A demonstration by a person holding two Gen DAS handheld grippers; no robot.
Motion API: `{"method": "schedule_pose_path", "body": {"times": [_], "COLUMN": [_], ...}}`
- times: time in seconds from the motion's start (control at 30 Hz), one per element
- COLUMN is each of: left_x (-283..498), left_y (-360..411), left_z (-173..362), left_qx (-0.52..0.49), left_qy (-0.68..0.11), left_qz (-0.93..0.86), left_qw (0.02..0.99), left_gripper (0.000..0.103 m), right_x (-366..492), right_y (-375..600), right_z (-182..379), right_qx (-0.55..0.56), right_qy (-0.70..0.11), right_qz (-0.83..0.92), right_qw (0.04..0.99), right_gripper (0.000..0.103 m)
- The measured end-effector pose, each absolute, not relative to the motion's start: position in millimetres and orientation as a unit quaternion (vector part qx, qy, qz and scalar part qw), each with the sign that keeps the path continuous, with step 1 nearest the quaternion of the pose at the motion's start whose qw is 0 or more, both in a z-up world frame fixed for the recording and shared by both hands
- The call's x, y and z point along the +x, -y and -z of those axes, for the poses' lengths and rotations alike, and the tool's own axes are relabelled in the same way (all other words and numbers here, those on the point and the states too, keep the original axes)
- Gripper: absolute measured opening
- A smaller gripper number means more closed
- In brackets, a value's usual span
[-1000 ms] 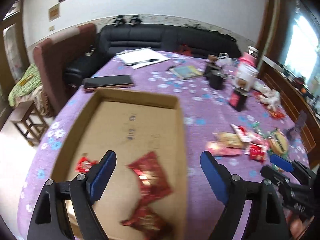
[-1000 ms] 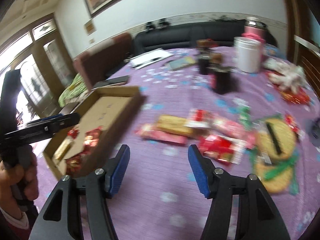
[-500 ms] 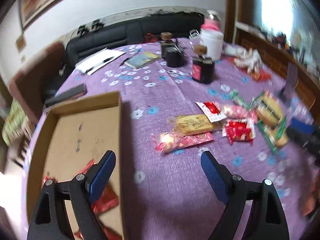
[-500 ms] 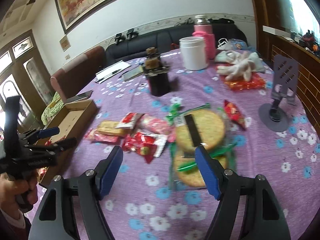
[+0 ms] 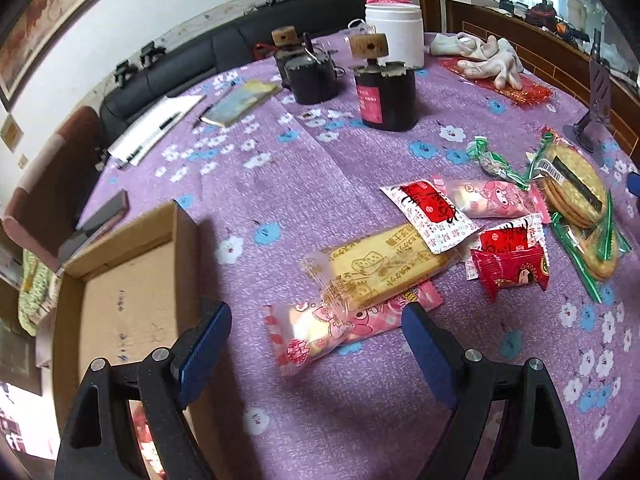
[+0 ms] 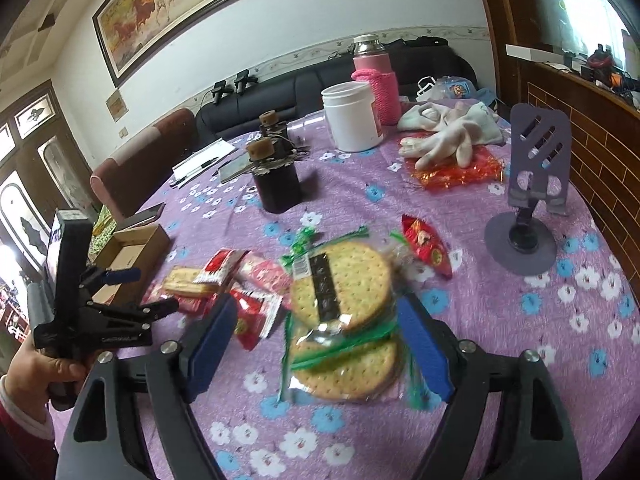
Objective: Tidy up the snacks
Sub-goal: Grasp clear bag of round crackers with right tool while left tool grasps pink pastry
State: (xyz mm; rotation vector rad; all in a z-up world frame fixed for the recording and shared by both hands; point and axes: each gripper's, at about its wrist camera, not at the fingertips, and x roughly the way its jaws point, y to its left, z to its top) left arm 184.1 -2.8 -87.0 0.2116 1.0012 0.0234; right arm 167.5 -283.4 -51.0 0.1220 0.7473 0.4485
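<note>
My left gripper [image 5: 314, 320] hangs open just above the purple tablecloth [image 5: 280, 184]. A pink snack packet [image 5: 320, 328] lies between its fingers, untouched, and a yellow biscuit packet [image 5: 380, 264] lies just beyond. The cardboard box [image 5: 120, 292] is to its left. Red and white sachets [image 5: 508, 268] and round cracker packs [image 5: 576, 192] lie to the right. My right gripper [image 6: 316, 312] is opening its jaws over the two cracker packs [image 6: 340, 280]; its pads do not press on them. In the right wrist view a hand holds the left gripper [image 6: 148, 292] near the box [image 6: 132, 248].
Two dark jars [image 5: 384, 96], a white tub [image 6: 352, 116] and a pink flask [image 6: 376, 80] stand behind the snacks. White gloves [image 6: 444, 136] lie on red foil, a purple phone stand [image 6: 528, 208] stands at the right. Papers, a booklet and a phone lie at the far left.
The left gripper has swung from over the box to the right, down to the pink and yellow packets. The right gripper has moved right over the crackers and its jaws have widened.
</note>
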Motion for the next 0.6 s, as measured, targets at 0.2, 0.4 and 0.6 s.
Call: {"method": "schedule_pose_path", "body": {"times": [0.2, 0.4, 0.6], "left_x": [184, 178, 177], "left_y": [13, 18, 12], "left_z": [99, 100, 102], "left_qx": [0.091, 0.064, 0.031], "left_qy": [-0.500, -0.511, -0.519], "left_qz": [0.021, 0.061, 0.072], "left_qw": [0.861, 0.855, 0.851], "left_gripper": [0.090, 0.090, 0.090], "right_x": [192, 212, 219], "right_y": [268, 248, 245], "right_z": [52, 70, 87], "right_qx": [0.017, -0.037, -0.050], "right_qy": [-0.367, -0.399, -0.415], "right_qz": [-0.217, -0.205, -0.195], "right_qw": [0.904, 0.893, 0.887], "right_gripper": [0.081, 0.087, 0.088]}}
